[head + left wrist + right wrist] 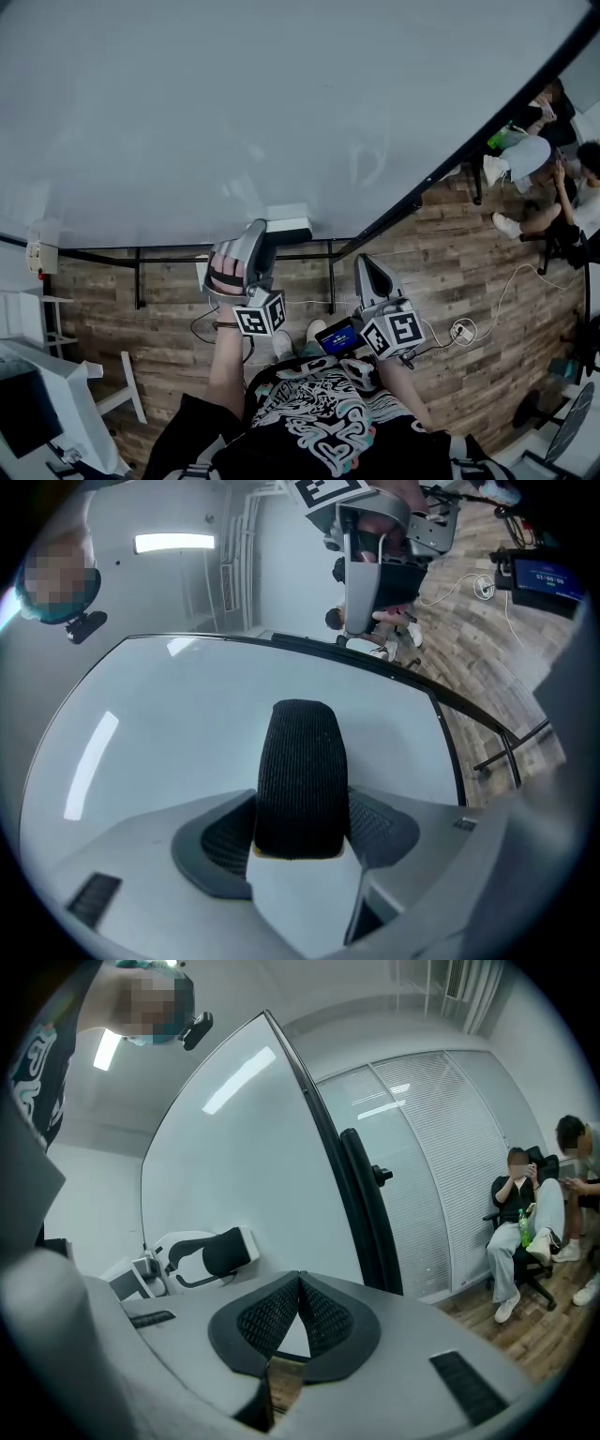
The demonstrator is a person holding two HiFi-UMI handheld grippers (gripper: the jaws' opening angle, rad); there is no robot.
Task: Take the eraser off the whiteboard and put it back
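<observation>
As things stand: eraser (302,761) pinched in left gripper (300,832), at the whiteboard (159,733).
Right gripper (298,1314): jaws together, empty.
Remaining: probably releasing it there.

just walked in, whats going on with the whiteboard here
A person stands facing a whiteboard with a gripper in each hand. The left gripper has its jaws closed on the eraser, a white block with a black felt face, and holds it level at the lower part of the board. Whether it touches the surface is unclear. The right gripper is shut with nothing in it, held off to the side. The task is mid-way, with the eraser in hand.
</observation>
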